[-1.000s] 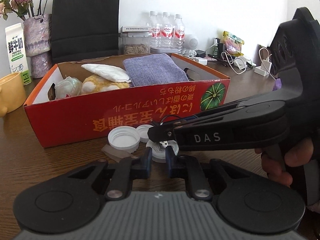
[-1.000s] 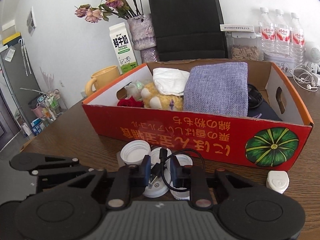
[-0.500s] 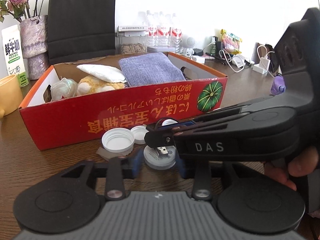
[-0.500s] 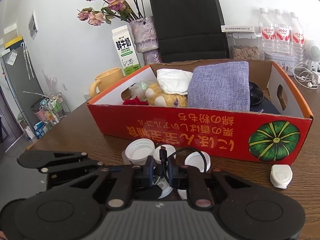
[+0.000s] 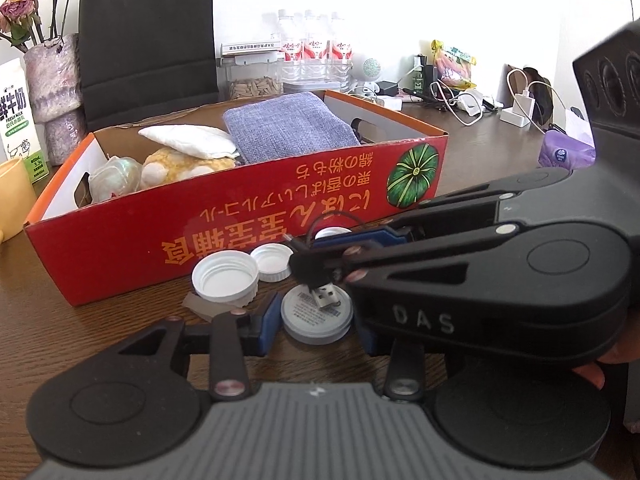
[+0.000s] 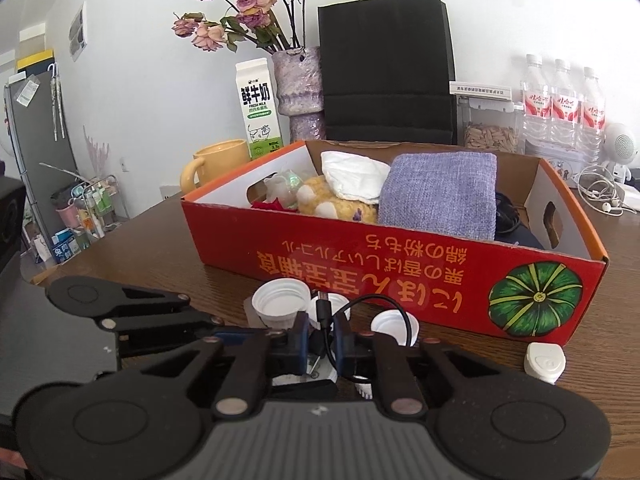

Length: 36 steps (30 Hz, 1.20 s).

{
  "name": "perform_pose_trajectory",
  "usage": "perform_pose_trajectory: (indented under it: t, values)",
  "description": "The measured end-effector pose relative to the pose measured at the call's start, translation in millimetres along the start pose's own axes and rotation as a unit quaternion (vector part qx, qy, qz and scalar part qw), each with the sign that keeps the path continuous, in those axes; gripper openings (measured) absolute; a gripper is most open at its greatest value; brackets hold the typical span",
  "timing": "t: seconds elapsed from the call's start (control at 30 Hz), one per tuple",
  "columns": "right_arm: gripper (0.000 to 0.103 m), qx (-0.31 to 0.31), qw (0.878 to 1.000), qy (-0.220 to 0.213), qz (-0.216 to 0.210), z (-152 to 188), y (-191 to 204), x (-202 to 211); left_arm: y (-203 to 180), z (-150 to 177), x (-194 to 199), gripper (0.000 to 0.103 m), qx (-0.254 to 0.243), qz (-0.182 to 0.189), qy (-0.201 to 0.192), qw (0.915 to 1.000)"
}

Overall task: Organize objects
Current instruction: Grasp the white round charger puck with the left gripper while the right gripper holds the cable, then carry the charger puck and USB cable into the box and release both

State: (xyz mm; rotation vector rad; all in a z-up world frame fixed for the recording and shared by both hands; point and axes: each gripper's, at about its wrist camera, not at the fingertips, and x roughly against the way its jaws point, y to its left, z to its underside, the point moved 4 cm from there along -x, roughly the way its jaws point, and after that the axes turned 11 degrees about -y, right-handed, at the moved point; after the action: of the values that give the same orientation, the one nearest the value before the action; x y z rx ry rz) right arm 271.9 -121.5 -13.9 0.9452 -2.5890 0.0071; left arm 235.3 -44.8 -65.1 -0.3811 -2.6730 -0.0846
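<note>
Brown wooden table (image 5: 100,328) carries red cardboard box (image 5: 256,236), white bottle caps (image 5: 224,276) loose in front. Right gripper (image 6: 322,340) clamped on short black USB cable (image 6: 323,314), plug end above gray round lid (image 5: 316,318). Left gripper (image 5: 316,320) jaws apart, flanking lid, not pressing.

caps (image 5: 224,280): 4 (white) | bottles (image 6: 562,100): 3 | box (image 6: 360,256): 1
</note>
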Motion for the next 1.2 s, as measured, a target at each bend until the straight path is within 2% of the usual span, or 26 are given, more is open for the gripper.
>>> perform_pose_trajectory:
  t: [0.13,0.37,0.6,0.87,1.2]
  values:
    - [0.006,-0.008,1.000,-0.018,0.021,-3.6,-10.6,7.9,0.2,0.1,0.2,0.040,0.001,0.001,0.000,1.0000]
    - [0.006,-0.016,0.999,-0.030,0.029,-3.9,-15.4,15.0,0.8,0.1,0.1,0.040,0.001,-0.002,0.000,1.0000]
    - [0.003,-0.001,0.994,-0.064,0.091,-8.1,-27.9,28.6,1.1,1.3,3.8,0.040,0.004,-0.006,-0.002,1.0000]
    - [0.003,-0.008,0.986,-0.088,0.144,-8.1,-54.0,53.5,0.2,3.1,10.4,0.040,0.003,-0.014,-0.005,0.9999]
    - [0.003,0.000,0.981,-0.112,0.156,-15.9,-52.8,74.7,4.3,11.6,34.6,0.040,-0.001,-0.048,-0.014,0.9988]
